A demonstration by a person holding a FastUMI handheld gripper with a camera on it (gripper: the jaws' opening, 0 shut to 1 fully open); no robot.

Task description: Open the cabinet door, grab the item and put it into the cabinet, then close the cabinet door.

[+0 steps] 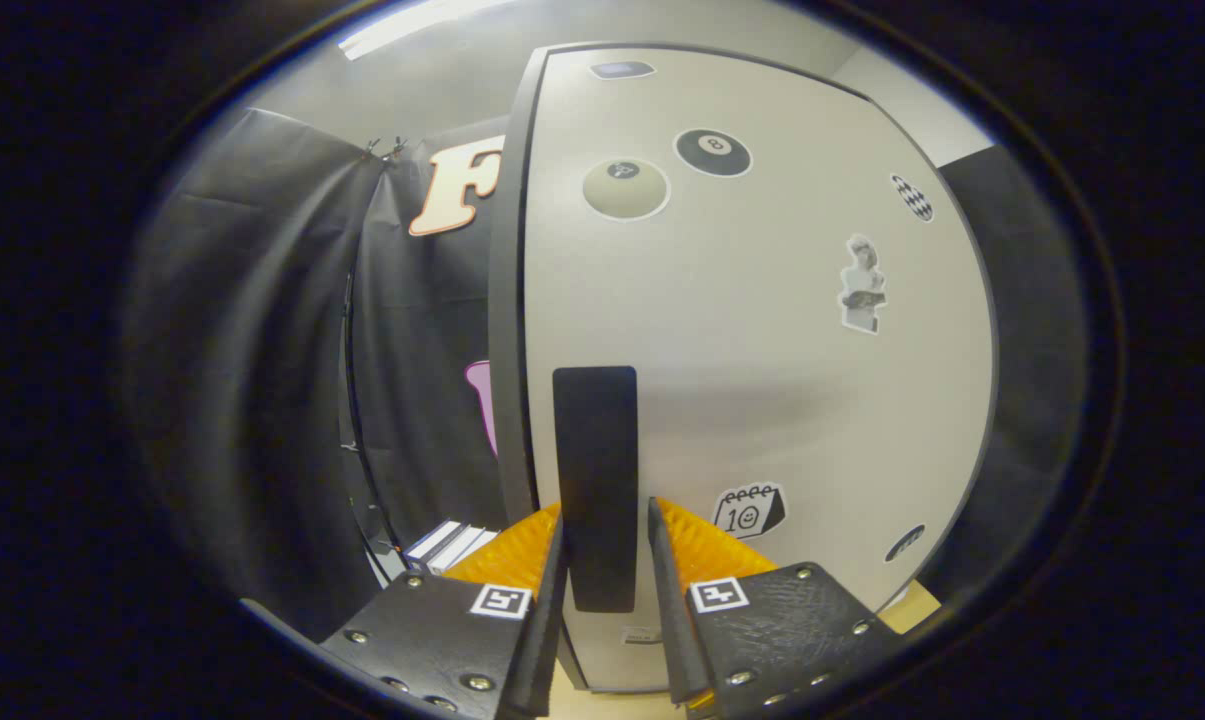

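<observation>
A tall white cabinet door [762, 350] with several stickers stands right in front of me. Its black vertical handle [595, 460] sits near the door's left edge. My gripper [602, 560] holds the lower part of that handle, one finger against each side, shut on it. The door's dark left edge [507, 330] shows beside the handle. I cannot tell whether the door stands ajar. The cabinet's inside is hidden.
Black cloth [262, 380] hangs to the left of the cabinet and behind it. Low down beside the cabinet's left foot lie a few white and blue flat things like books [452, 545]. A pale wooden surface [912, 605] shows under the cabinet's right corner.
</observation>
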